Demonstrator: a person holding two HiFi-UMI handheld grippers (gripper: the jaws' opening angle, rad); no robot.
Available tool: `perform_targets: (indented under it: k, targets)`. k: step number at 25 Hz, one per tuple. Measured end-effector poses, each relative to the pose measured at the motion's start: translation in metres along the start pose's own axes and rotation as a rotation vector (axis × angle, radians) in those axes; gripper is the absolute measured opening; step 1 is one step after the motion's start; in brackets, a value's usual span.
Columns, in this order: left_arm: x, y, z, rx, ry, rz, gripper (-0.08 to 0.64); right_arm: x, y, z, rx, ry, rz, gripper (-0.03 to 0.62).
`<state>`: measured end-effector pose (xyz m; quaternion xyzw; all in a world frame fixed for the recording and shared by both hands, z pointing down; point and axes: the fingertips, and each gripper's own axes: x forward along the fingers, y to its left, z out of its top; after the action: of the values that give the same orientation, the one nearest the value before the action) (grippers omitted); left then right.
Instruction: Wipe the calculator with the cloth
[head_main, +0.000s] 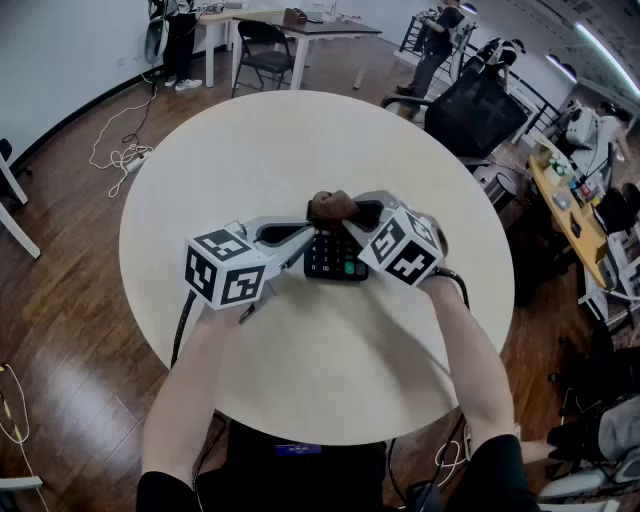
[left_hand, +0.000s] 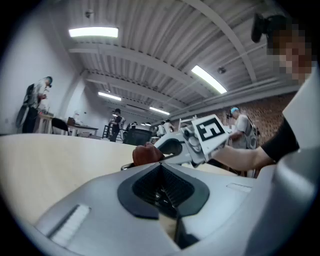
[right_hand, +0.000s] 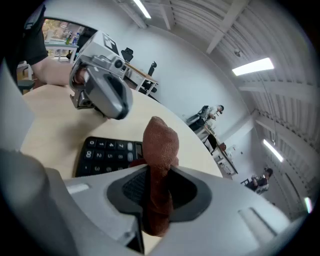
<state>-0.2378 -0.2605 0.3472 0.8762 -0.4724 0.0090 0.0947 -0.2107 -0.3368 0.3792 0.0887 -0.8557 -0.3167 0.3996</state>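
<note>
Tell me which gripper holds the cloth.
The right gripper, shut on the brown cloth; the left gripper is shut with nothing between its jaws.

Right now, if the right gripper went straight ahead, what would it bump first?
Probably the calculator, near its top end: the right gripper slants down at it, cloth leading. Depth is unclear.

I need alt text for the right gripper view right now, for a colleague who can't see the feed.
The right gripper has its jaws clamped on a bunched brown cloth that sticks out between them, at one end of a black calculator lying on the pale table. The left gripper sits beyond the calculator, at upper left.
</note>
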Motion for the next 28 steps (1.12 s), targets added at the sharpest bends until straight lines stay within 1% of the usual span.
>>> perform_targets:
  k: [2,3,4,5,6,8,10,12,14,16,18,21,28]
  targets:
    - [0.006,-0.017,-0.012,0.086,0.077,-0.060,0.006,-0.008,-0.012,-0.022,0.060,0.048,-0.046,0.087]
    - [0.008,-0.024,-0.017,0.116,0.105,-0.089,0.006,-0.011,-0.018,-0.028,0.086,0.058,-0.074,0.087]
    - [0.008,-0.029,-0.020,0.133,0.123,-0.116,0.006,-0.014,-0.023,-0.027,0.108,0.048,-0.100,0.087]
    - [0.007,-0.033,-0.022,0.141,0.130,-0.140,0.006,-0.016,-0.026,-0.019,0.127,0.014,-0.115,0.087]
    - [0.005,-0.036,-0.023,0.144,0.133,-0.158,0.006,-0.016,-0.026,-0.005,0.147,-0.044,-0.111,0.087]
    - [0.005,-0.038,-0.022,0.144,0.133,-0.177,0.006,-0.014,-0.022,0.032,0.188,-0.180,-0.061,0.087]
    - [0.006,-0.038,-0.021,0.143,0.132,-0.183,0.006,-0.005,-0.017,0.064,0.187,-0.262,-0.016,0.087]
    - [0.007,-0.038,-0.021,0.141,0.132,-0.183,0.006,0.008,-0.010,0.085,0.148,-0.280,0.016,0.087]
    - [0.010,-0.039,-0.021,0.138,0.134,-0.179,0.006,0.020,-0.004,0.089,0.115,-0.261,0.047,0.087]
    - [0.015,-0.041,-0.022,0.136,0.138,-0.174,0.006,0.026,0.001,0.078,0.115,-0.233,0.076,0.087]
    - [0.018,-0.042,-0.024,0.137,0.143,-0.171,0.006,0.026,0.002,0.060,0.134,-0.208,0.083,0.087]
    - [0.019,-0.042,-0.024,0.141,0.150,-0.169,0.006,0.018,-0.002,0.032,0.193,-0.174,0.068,0.087]
    - [0.015,-0.041,-0.024,0.139,0.150,-0.165,0.006,-0.012,-0.012,-0.025,0.294,-0.102,0.032,0.087]
